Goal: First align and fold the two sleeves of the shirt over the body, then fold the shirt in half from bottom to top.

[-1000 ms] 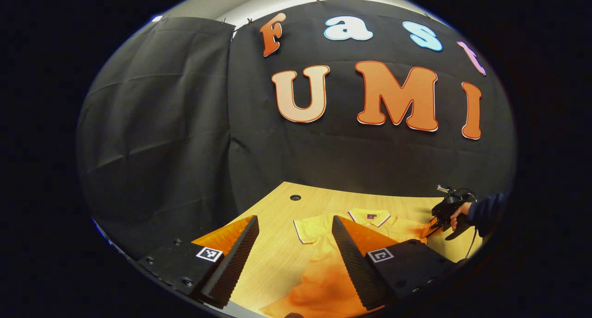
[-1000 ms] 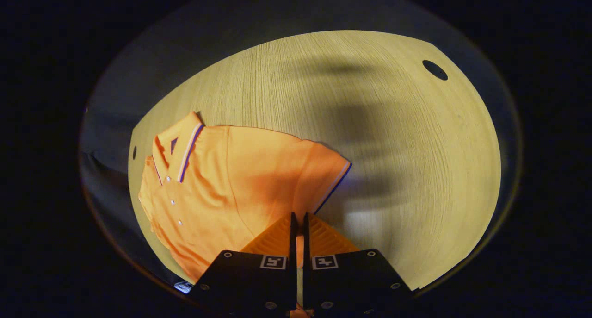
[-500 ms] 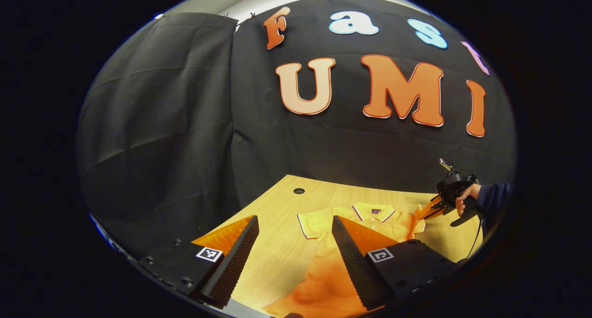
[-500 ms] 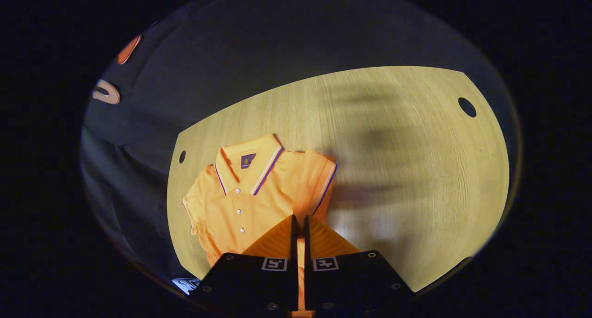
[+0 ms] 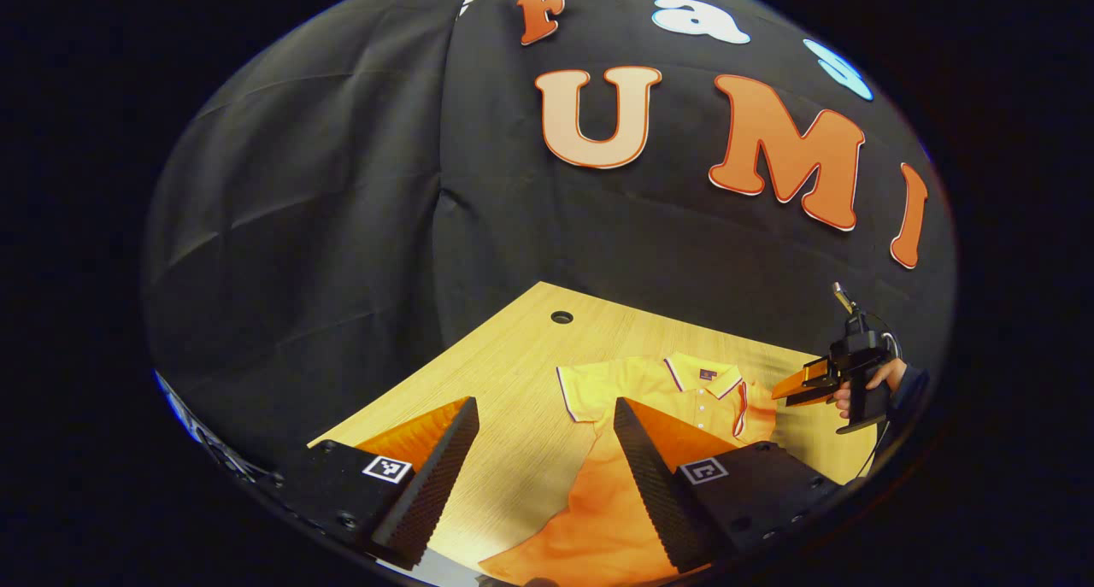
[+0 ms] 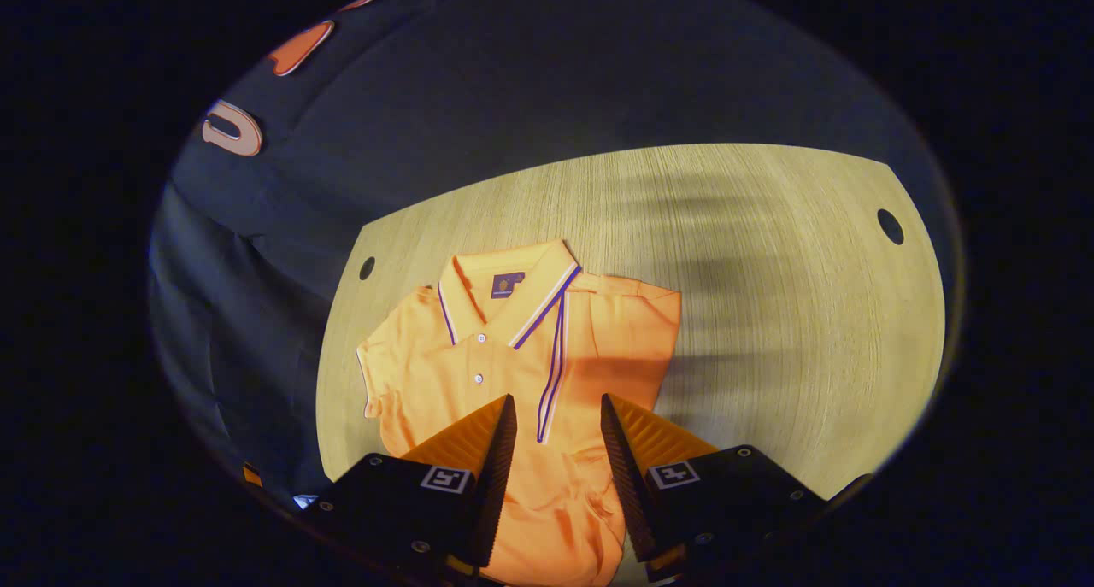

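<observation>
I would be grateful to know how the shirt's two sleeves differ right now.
On the orange polo shirt, one striped-cuff sleeve lies folded over the body, cuff beside the placket; the other sleeve is spread outward on the wooden table. Both lie flat, held by no tongs.

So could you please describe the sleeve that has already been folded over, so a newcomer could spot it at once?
Start at the wooden table, where the orange polo shirt lies flat with its collar toward the black cloth wall. The folded sleeve lies across the chest beside the button placket. Unlike the other sleeve, which sticks out sideways, its striped cuff runs down the shirt's middle.
</observation>
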`<state>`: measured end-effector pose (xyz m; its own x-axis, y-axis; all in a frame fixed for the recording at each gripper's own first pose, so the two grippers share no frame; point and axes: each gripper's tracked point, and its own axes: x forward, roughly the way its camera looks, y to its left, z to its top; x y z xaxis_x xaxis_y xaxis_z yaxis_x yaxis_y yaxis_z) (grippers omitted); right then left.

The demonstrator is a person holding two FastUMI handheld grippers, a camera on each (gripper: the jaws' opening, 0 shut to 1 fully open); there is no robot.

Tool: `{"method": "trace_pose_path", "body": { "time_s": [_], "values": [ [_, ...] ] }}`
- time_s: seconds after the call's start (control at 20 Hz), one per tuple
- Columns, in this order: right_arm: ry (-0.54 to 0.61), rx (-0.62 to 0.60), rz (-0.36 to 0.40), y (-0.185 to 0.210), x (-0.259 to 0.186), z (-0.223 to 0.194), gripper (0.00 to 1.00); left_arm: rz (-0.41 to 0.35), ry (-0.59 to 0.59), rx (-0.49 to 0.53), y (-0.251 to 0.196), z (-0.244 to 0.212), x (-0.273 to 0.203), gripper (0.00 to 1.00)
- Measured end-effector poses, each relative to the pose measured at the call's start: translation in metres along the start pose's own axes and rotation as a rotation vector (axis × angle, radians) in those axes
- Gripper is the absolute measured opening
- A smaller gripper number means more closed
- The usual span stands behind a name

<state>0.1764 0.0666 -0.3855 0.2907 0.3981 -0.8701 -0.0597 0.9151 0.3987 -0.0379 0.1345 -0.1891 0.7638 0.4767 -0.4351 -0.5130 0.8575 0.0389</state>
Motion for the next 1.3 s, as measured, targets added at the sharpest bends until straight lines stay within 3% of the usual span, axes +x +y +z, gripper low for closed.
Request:
{"method": "trace_pose_path", "body": {
  "time_s": [0.2,0.5,0.7,0.9,1.3],
  "values": [
    [-0.041,0.082,-0.014,0.0,-0.016,-0.024,0.81,-0.062,0.125,-0.046,0.003,-0.004,0.058,0.98],
    [-0.174,0.158,-0.142,-0.01,-0.061,-0.048,0.91,-0.168,0.436,-0.064,0.011,-0.024,0.143,0.98],
    [-0.267,0.214,-0.205,-0.009,-0.097,-0.066,0.92,-0.203,0.545,0.038,-0.008,-0.047,0.196,0.98],
    [-0.36,0.24,-0.275,-0.005,-0.13,-0.093,0.92,-0.247,0.651,0.063,-0.024,-0.048,0.231,0.97],
    [-0.449,0.225,-0.338,0.013,-0.167,-0.144,0.93,-0.18,0.829,0.079,-0.033,-0.087,0.299,0.95]
  ]
}}
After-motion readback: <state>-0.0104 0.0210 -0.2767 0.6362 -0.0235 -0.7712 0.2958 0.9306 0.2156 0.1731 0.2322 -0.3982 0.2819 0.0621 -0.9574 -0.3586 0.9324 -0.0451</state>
